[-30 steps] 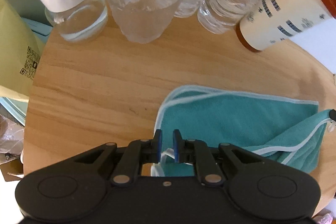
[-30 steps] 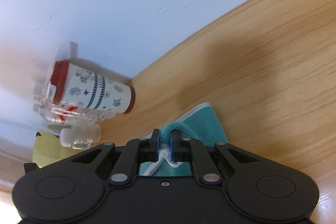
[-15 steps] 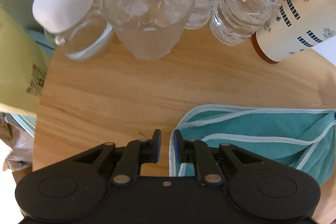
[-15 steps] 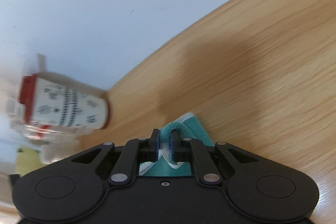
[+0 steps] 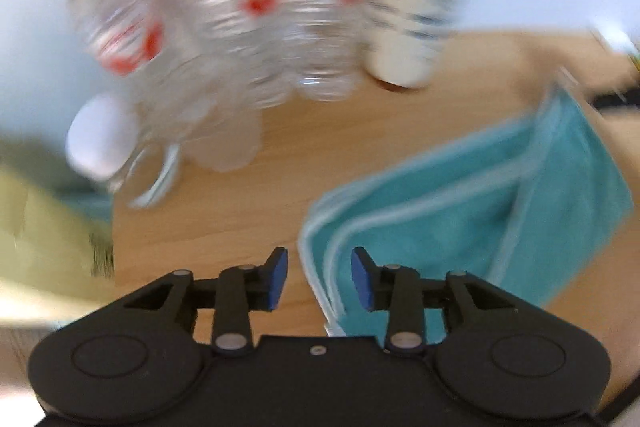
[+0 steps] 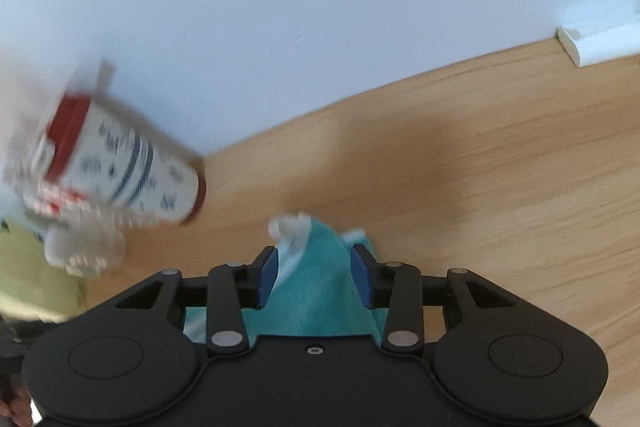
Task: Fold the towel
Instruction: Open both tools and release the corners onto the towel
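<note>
A teal towel [image 5: 460, 203] with a pale trim lies folded over itself on the wooden table [image 5: 280, 147]. My left gripper [image 5: 319, 277] hangs above the towel's left corner, its jaws opening, and the trim edge runs between them without being pinched. In the right wrist view the towel [image 6: 320, 279] bunches up between the blue pads of my right gripper [image 6: 314, 277]. Those jaws are opening too, and the cloth sits loose between them with a white tag at its tip.
Several clear water bottles [image 5: 248, 39], a frosted glass and a white-lidded jar [image 5: 100, 143] crowd the table's back. A patterned paper cup [image 5: 408, 11] with a red lid stands beside them, also the cup [image 6: 128, 167] in the right view. A yellow-green bag [image 5: 40, 227] is at left. A white wall [image 6: 280, 7] backs the table.
Both grippers went from shut on the towel's edge to jaws apart, letting the cloth go. The left gripper has risen and rolled, blurring the view; the towel corner now lies flat under it.
</note>
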The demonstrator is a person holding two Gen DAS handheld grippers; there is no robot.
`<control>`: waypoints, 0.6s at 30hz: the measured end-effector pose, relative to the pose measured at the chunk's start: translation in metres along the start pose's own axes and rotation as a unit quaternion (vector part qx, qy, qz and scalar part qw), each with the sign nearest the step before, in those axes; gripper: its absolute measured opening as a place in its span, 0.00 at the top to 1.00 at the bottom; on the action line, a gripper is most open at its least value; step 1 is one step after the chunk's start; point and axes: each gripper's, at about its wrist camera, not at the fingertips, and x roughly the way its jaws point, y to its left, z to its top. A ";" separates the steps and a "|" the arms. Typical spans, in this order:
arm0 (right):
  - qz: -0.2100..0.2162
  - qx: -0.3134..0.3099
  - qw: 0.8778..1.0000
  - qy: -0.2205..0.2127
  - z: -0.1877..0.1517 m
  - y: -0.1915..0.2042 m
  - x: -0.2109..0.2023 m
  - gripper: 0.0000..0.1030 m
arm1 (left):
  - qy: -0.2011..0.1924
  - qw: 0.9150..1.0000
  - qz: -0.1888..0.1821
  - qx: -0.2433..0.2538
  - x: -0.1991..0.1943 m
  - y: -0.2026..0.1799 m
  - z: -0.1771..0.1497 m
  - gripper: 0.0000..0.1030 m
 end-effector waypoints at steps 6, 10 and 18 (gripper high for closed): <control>-0.029 -0.095 0.994 0.050 -0.030 0.029 0.016 0.57 | 0.011 0.996 -0.041 0.083 0.000 -0.023 -0.012 0.54; -0.062 -0.136 0.987 0.058 -0.043 0.038 0.026 0.57 | 0.017 0.992 -0.045 0.117 0.010 -0.030 -0.011 0.52; -0.053 -0.134 0.987 0.065 -0.042 0.030 0.019 0.57 | 0.027 0.987 -0.075 0.138 0.004 -0.035 -0.015 0.42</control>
